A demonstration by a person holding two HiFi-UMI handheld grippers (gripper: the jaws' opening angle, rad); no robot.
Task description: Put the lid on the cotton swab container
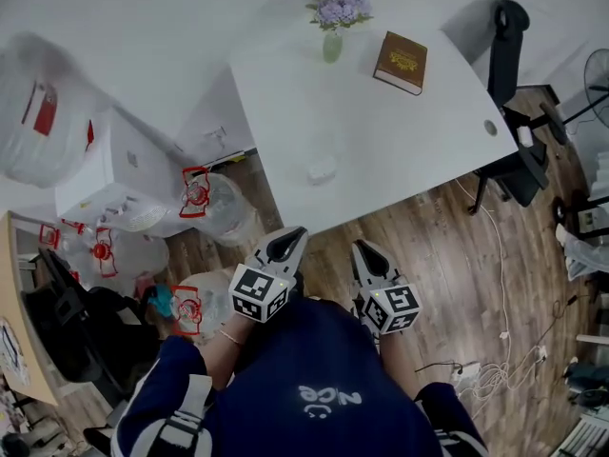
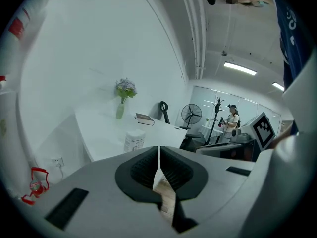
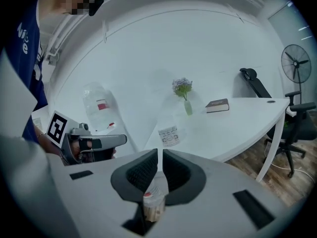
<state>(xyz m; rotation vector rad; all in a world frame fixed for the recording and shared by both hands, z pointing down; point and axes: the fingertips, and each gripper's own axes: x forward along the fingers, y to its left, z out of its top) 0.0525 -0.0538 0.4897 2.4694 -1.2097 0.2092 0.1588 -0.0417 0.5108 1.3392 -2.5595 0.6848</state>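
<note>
Nothing started yet: left gripper (image 1: 285, 246) and right gripper (image 1: 369, 255) both pinched closed, empty. Next, I reckon: reach the small white cylindrical cotton swab container (image 1: 322, 169) and find its lid.

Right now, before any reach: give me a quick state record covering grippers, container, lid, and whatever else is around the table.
left gripper: shut, empty, short of the table
right gripper: jaws together, nothing held
cotton swab container: upright on the white table, toward the near edge
lid: not made out in any view
other items on table: vase of flowers, book, both at the far side
floor: water jug left of the table
</note>
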